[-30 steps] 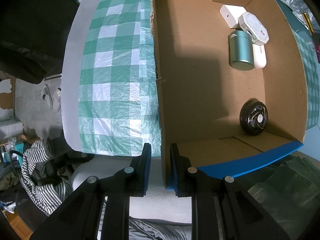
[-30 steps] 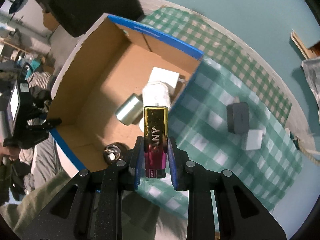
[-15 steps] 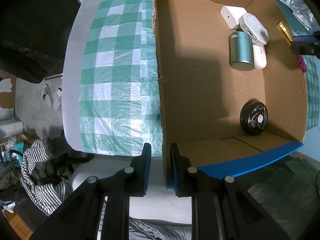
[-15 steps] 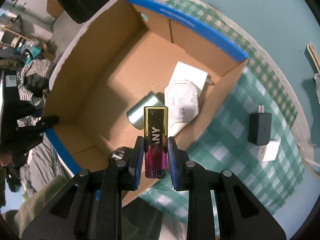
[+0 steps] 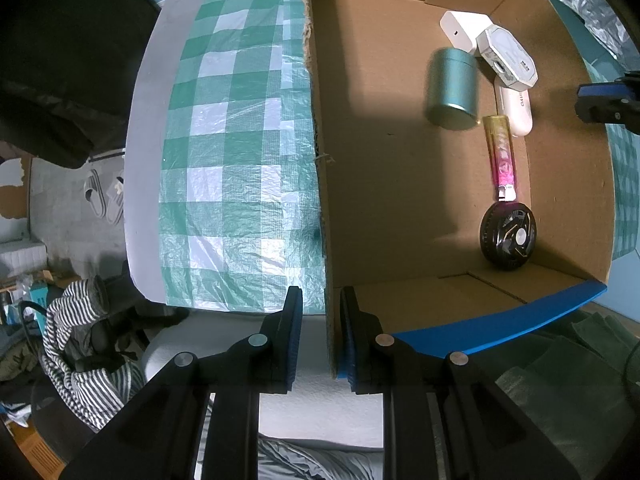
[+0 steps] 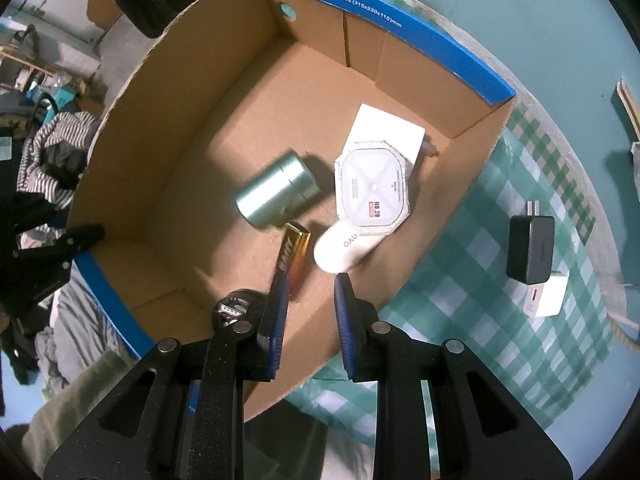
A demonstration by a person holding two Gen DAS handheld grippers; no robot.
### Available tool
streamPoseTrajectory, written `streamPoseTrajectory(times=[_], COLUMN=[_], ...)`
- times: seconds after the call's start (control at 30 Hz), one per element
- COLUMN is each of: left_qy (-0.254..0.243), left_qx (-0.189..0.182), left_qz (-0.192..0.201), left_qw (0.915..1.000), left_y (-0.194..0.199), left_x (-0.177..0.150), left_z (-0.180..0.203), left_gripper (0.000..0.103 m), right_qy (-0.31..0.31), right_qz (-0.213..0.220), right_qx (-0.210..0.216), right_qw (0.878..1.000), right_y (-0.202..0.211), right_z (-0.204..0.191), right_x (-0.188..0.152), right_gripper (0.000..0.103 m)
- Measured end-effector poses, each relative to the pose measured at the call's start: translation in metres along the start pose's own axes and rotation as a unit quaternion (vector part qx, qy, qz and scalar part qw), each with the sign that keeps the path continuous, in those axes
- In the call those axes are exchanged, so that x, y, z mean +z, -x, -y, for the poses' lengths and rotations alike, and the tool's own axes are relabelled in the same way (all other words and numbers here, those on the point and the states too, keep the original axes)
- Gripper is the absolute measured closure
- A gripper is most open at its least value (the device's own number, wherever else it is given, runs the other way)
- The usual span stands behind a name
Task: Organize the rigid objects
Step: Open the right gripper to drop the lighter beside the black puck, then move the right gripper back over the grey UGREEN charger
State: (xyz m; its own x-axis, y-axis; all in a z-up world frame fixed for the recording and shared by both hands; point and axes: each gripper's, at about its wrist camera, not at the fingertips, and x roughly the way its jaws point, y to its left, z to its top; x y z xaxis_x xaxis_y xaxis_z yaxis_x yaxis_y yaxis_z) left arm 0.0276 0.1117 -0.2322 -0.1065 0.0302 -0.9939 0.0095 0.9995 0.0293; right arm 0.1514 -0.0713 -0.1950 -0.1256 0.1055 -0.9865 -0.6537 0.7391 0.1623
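A cardboard box [image 5: 380,160] with blue rims sits on a green checked cloth. My left gripper [image 5: 320,332] is shut on the box's left wall [image 5: 326,280] at the near corner. My right gripper [image 6: 310,308] is open and empty above the box's right wall [image 6: 440,224]. A gold and pink lighter [image 5: 500,152] [image 6: 294,252] lies on the box floor between a teal can [image 5: 452,84] [image 6: 276,194] and a black round fan [image 5: 508,236]. A white octagonal device [image 6: 374,190], a white box [image 6: 388,128] and a white oval case [image 6: 346,246] lie beside them.
A black charger [image 6: 530,248] and a white charger [image 6: 546,294] lie on the green checked cloth [image 6: 480,272] right of the box. More cloth [image 5: 232,160] spreads left of the box. Striped clothing [image 5: 80,344] hangs below the table's edge.
My right gripper has opened and the lighter has dropped onto the box floor beside the teal can, which has shifted. My left gripper has kept its hold on the box wall.
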Motion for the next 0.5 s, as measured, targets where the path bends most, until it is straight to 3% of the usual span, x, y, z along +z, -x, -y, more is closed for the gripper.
streamPoseTrajectory(times=[0.03,0.17,0.23,0.5], left_qy=[0.000,-0.001,-0.001,-0.001], left_qx=[0.000,0.002,0.002,0.003], left_qz=[0.000,0.000,0.001,0.001], left_qw=[1.0000,1.0000,1.0000,1.0000], left_y=[0.000,0.001,0.001,0.002], left_x=[0.000,0.001,0.002,0.003], left_z=[0.000,0.001,0.002,0.003], left_gripper=[0.084,0.084,0.084,0.084], right_qy=[-0.003,-0.005,-0.004,-0.002], right_qz=[0.001,0.011,0.018,0.042], right_qx=[0.000,-0.004,-0.003,-0.009], right_qw=[1.000,1.000,1.000,0.999], right_y=[0.001,0.010,0.017,0.042], right_z=[0.001,0.003,0.002,0.005], right_x=[0.000,-0.002,-0.003,-0.008], right_gripper=[0.079,0.055,0.051,0.050])
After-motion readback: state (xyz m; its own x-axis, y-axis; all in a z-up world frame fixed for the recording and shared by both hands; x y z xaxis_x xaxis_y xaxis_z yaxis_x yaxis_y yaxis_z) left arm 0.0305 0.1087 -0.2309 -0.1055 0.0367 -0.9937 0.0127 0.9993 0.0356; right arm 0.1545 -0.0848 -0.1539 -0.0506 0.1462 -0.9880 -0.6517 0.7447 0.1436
